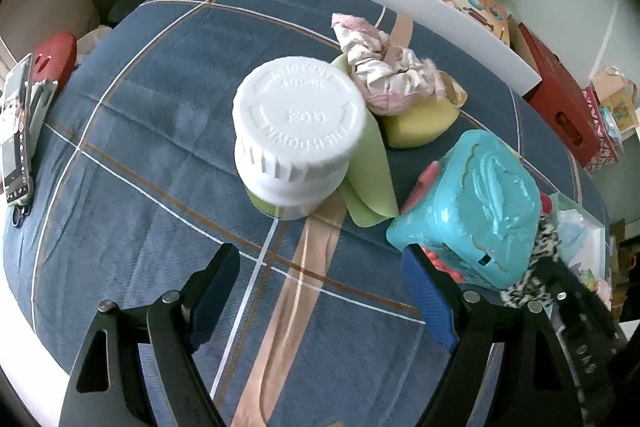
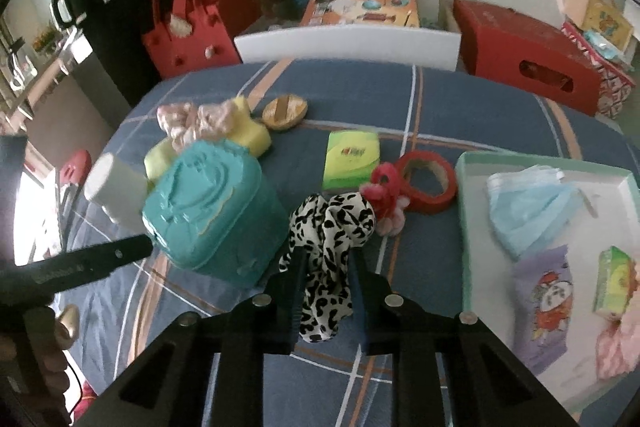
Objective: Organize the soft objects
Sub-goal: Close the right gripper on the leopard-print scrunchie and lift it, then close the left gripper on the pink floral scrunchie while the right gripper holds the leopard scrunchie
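My right gripper is shut on a black-and-white leopard-print scrunchie, held just above the blue plaid tablecloth; the scrunchie also shows at the right edge of the left wrist view. To its right lies a pale green tray holding a blue face mask, a purple cartoon cloth, a tissue pack and pink fabric. My left gripper is open and empty, low over the cloth in front of a white bottle. A pink scrunchie rests on a yellow sponge.
A teal plastic box stands left of the leopard scrunchie. A red tape roll, a pink-red hair tie, a green tissue pack and a woven dish lie on the cloth. A phone sits at the left edge.
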`<state>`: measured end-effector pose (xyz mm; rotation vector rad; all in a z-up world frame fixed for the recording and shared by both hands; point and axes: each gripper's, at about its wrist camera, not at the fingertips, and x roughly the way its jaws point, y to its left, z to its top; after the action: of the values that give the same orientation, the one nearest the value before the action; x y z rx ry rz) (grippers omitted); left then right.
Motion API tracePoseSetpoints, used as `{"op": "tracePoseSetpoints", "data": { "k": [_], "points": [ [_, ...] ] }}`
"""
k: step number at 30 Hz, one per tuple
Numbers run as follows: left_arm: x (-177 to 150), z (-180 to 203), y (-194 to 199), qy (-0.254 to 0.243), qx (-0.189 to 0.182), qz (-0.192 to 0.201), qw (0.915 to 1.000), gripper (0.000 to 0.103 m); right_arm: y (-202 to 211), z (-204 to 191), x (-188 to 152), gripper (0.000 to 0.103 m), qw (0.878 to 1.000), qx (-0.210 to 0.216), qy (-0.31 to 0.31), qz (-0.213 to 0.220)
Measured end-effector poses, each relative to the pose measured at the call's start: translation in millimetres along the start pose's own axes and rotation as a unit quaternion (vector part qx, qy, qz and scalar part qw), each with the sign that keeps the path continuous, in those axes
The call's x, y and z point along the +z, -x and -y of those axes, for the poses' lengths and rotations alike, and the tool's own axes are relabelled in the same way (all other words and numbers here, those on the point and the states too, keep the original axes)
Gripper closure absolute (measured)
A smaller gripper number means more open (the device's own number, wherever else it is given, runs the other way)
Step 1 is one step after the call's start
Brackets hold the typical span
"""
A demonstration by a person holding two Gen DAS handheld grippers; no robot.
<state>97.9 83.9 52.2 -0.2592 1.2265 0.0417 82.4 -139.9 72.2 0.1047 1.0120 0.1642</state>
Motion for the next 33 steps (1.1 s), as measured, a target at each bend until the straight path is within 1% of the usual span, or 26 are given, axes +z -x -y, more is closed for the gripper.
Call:
{"op": "tracePoseSetpoints", "data": {
  "k": [3,8,11,13,15,17,19,24,27,29,30,32,33],
  "points": [
    [-0.3,2.8,7.6,-0.008,-0.001,0.007,0.9999,0.02,12.6,3.7,5.4,0.081,1.0,0.0,-0.006,0.017],
    [-1.1,4.3,23.7,-0.019,-0.008,0.028,0.9994,0.02,32.0,8.8,14.6,0.081,0.999,-0.016,-0.01,0.049],
    [4.2,5.9,36.6,-0.025,-0.007,0.044,0.9987,0.02,37.3,13.6,20.6,0.081,0.998,-0.028,-0.016,0.059],
    [10.0,7.0,41.2,-0.025,-0.002,0.049,0.9985,0.02,40.1,18.4,24.1,0.081,0.997,-0.027,-0.025,0.065],
    [20.1,5.5,46.7,-0.021,0.0,0.058,0.9981,0.02,42.1,22.0,26.0,0.081,0.997,-0.026,-0.032,0.07],
    [32.2,5.3,49.2,-0.017,0.004,0.066,0.9976,0.02,44.3,24.0,27.9,0.081,0.996,-0.034,-0.034,0.075],
    [45.6,8.2,44.1,-0.016,0.009,0.061,0.998,0.02,47.1,26.9,29.1,0.081,0.995,-0.04,-0.038,0.079],
    [77.6,15.1,31.1,-0.017,0.007,0.048,0.9987,0.02,60.9,32.5,32.6,0.081,0.992,-0.061,-0.042,0.1],
    [94.3,22.9,27.6,-0.032,0.024,0.054,0.9977,0.021,67.1,37.3,33.5,0.081,0.991,-0.065,-0.049,0.108],
    [105.5,26.2,23.3,-0.037,0.025,0.054,0.9975,0.021,68.7,39.4,33.0,0.081,0.991,-0.067,-0.052,0.108],
    [109.3,26.7,21.4,-0.038,0.023,0.052,0.9976,0.023,68.5,39.7,33.0,0.081,0.99,-0.069,-0.052,0.108],
    [119.8,29.5,12.7,-0.039,0.023,0.043,0.9981,0.03,67.3,39.7,33.3,0.081,0.991,-0.069,-0.052,0.106],
    [123.2,31.3,8.5,-0.041,0.025,0.039,0.9981,0.037,66.6,39.4,33.5,0.081,0.991,-0.069,-0.052,0.105]
  ]
}}
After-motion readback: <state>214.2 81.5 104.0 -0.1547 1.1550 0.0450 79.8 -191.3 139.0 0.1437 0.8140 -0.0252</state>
